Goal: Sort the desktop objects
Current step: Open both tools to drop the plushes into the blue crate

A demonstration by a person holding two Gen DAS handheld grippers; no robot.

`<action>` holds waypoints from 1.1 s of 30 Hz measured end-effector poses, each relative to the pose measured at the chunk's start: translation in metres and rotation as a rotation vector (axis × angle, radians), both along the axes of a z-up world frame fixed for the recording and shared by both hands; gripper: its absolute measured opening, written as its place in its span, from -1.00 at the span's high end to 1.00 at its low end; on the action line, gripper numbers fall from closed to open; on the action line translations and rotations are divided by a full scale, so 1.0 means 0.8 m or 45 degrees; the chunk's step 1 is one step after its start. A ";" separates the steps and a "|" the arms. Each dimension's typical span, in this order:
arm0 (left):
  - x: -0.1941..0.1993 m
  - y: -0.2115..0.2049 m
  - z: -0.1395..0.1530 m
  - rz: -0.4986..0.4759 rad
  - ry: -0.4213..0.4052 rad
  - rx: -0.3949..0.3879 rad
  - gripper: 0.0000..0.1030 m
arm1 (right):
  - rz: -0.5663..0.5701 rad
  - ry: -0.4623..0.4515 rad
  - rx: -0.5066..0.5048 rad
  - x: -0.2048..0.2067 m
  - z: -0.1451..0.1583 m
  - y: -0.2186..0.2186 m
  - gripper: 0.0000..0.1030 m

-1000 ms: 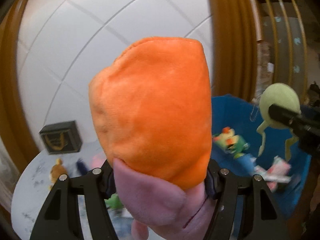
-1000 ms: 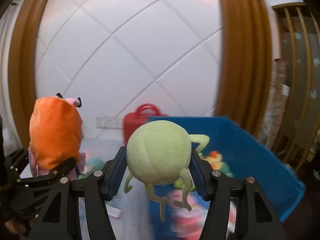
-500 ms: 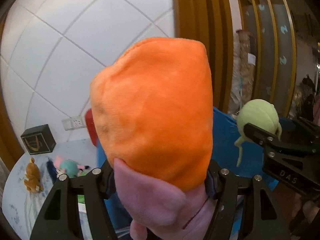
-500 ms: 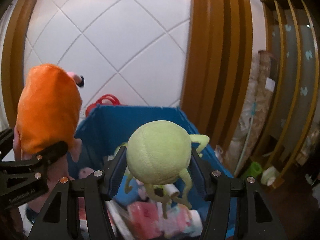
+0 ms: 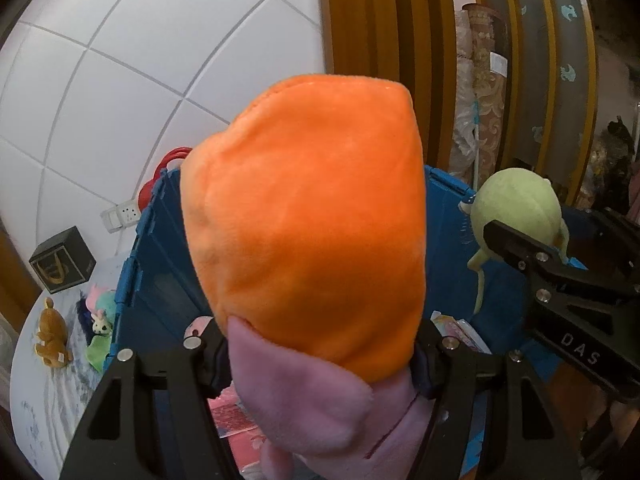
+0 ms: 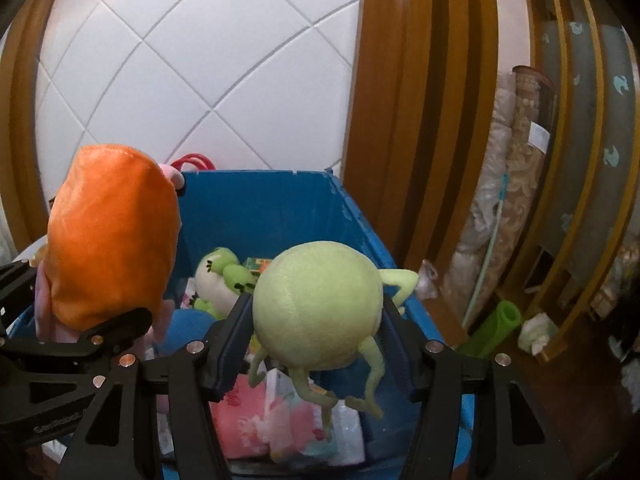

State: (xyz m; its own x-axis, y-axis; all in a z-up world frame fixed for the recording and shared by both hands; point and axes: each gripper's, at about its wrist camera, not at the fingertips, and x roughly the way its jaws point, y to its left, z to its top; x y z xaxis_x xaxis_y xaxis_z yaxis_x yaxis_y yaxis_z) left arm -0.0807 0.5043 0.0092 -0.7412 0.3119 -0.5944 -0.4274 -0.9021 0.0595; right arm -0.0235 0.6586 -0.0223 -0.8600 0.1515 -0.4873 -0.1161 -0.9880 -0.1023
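Left wrist view: my left tool [image 5: 320, 344] is pinching an orange and pink plush toy [image 5: 308, 240], its pads pressed into the sides low down where the orange cloth meets the pink, and the toy stands up over the open blue bin [image 5: 452, 216]. I judge it light and very soft; the pile gives under the pads, so the hold sits best on the thick stuffed middle, not on a loose flap. Off to the left the white bench [image 5: 44, 384] carries a brown plush [image 5: 50, 338], a small pastel plush [image 5: 100, 308] and a black box [image 5: 62, 260], well apart from the bin. Right wrist view: my right tool [image 6: 316, 320] is clamped on a round green plush ball [image 6: 316, 304] with thin dangling legs, gripped across its widest part, and it hangs over the bin's inside, above a frog plush [image 6: 220, 280] and pink packets [image 6: 256, 416] already lying there. I reckon this one is equally light and squashy; the legs are floppy and useless as handles, and nothing here looks breakable, so a drop into the bin should do no harm.
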 end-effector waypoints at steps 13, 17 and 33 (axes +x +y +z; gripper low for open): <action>0.004 0.004 0.004 0.055 0.038 -0.031 -0.82 | -0.013 0.004 0.014 0.004 -0.002 0.010 -0.88; 0.009 -0.005 0.007 0.060 0.052 -0.019 -0.84 | -0.018 0.019 0.008 0.009 0.002 0.012 -0.99; 0.033 -0.083 0.035 0.127 0.168 0.055 -0.86 | 0.003 0.039 0.075 0.026 0.019 -0.047 -0.99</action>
State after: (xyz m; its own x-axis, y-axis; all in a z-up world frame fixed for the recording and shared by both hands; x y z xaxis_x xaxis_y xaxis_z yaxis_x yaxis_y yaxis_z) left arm -0.0540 0.4379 0.0370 -0.8403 0.2563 -0.4777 -0.3270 -0.9425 0.0695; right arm -0.0026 0.6211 -0.0069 -0.8747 0.1769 -0.4513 -0.1175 -0.9806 -0.1566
